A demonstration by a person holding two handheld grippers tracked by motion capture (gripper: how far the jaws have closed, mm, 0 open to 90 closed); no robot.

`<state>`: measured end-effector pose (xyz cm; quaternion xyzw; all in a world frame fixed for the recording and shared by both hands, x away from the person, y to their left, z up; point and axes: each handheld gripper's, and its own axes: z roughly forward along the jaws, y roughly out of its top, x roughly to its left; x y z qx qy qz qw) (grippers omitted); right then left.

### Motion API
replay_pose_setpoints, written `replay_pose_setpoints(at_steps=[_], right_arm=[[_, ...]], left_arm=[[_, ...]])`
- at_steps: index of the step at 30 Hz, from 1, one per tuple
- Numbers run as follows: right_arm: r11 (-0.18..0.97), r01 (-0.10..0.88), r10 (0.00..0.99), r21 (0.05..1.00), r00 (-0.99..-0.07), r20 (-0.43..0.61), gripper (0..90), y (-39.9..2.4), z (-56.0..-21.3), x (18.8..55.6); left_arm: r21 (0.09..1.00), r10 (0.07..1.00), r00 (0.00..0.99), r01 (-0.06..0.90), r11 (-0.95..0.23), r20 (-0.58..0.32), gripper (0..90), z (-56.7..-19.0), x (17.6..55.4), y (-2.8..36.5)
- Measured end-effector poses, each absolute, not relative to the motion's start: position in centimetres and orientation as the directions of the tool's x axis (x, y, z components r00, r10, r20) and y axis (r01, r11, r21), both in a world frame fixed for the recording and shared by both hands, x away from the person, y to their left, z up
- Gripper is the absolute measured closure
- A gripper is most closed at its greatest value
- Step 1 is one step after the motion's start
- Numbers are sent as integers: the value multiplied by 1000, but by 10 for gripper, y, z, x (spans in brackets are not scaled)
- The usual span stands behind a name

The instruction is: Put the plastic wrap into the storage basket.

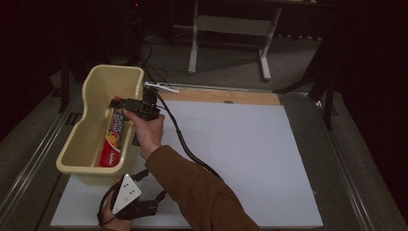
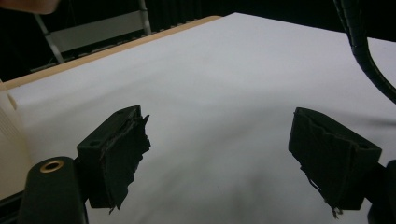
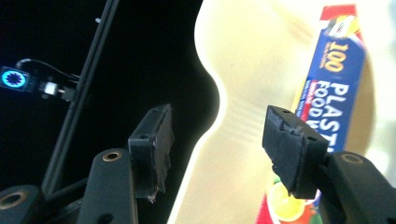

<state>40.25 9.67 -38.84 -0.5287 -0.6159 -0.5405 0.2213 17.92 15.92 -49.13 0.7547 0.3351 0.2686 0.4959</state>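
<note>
A cream plastic bin [image 1: 81,131] stands at the left of the white board [image 1: 240,144]. Inside it lies a long box of plastic food wrap [image 1: 114,137], red and blue. My right gripper [image 1: 118,103] hangs over the bin's far half, a hand reaching across to hold it. Its jaws stand open in the right gripper view [image 3: 217,149] with nothing between them; the bin's wall [image 3: 243,70] and the box [image 3: 337,79] lie beyond. My left gripper [image 1: 139,179] rests near the board's front left corner, open [image 2: 219,154] over bare board.
A wooden strip [image 1: 226,96] borders the board's far edge. A black cable [image 1: 185,144] trails across the board from the right gripper and shows again as the cable [image 2: 369,60] at the right. A table frame [image 1: 231,29] stands on the floor beyond.
</note>
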Motion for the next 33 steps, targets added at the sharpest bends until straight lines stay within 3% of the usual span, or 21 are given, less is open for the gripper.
replay_pose_setpoints(at_steps=[20,33], right_arm=[[-34,822,556,569,-458,694,421,39,-387,400],[85,754,640,652,-542,544,417,5,-392,396]], left_arm=[[924,773,630,251,-289,71,188,-493,182,158],[922,774,629,256,-291,70,187,-493,183,159]])
